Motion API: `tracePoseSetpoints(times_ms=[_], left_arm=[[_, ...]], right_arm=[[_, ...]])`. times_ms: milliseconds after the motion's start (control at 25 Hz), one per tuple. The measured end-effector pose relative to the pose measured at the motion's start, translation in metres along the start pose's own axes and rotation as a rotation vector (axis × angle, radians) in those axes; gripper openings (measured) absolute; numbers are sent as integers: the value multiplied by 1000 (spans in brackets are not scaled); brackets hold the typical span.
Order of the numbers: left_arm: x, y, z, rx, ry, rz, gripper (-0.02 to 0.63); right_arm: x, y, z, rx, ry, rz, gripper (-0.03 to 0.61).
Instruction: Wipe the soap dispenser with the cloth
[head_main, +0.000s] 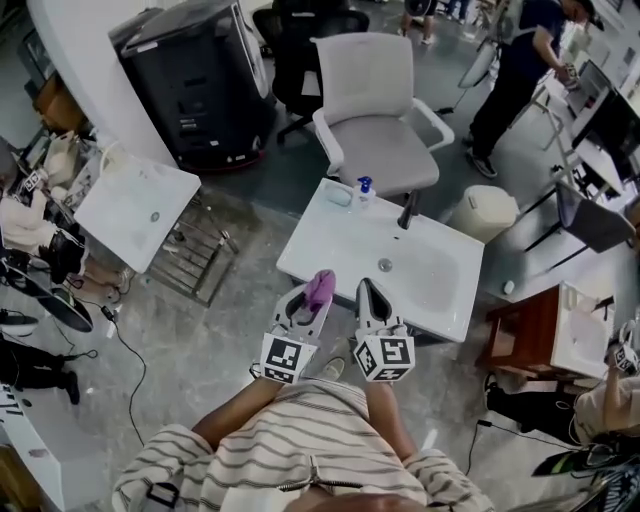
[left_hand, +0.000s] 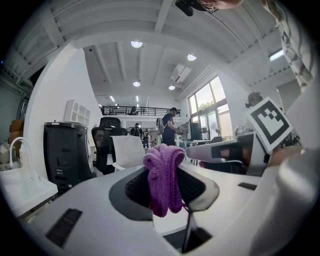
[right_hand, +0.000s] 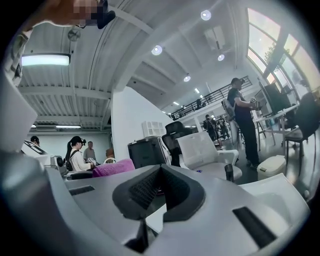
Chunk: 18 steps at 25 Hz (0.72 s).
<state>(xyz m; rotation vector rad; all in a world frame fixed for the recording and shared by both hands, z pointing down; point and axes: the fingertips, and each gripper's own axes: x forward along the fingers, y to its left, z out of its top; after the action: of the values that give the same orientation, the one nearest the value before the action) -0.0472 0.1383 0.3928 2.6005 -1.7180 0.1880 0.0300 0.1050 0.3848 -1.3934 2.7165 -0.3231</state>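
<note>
The soap dispenser, a small clear bottle with a blue pump, stands at the back left corner of a white sink basin, next to a black tap. In front of the basin's near edge my left gripper is shut on a purple cloth, which hangs bunched between the pads. My right gripper is beside it, shut with nothing in it. The cloth also shows to the left in the right gripper view. Both grippers point level toward the basin.
A grey office chair stands right behind the basin. A black cabinet is at the back left, a second white basin at the left, a white bin to the right. A person stands at the far right.
</note>
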Motion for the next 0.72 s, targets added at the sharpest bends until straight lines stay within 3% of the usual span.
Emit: tracePoseSetpoints(times_ms=[320, 720], left_arm=[[38, 18, -1, -9, 0, 26, 129], [81, 50, -9, -20, 17, -8, 129]], right_arm=[[36, -20, -3, -5, 22, 26, 9], [80, -46, -7, -16, 37, -16, 9]])
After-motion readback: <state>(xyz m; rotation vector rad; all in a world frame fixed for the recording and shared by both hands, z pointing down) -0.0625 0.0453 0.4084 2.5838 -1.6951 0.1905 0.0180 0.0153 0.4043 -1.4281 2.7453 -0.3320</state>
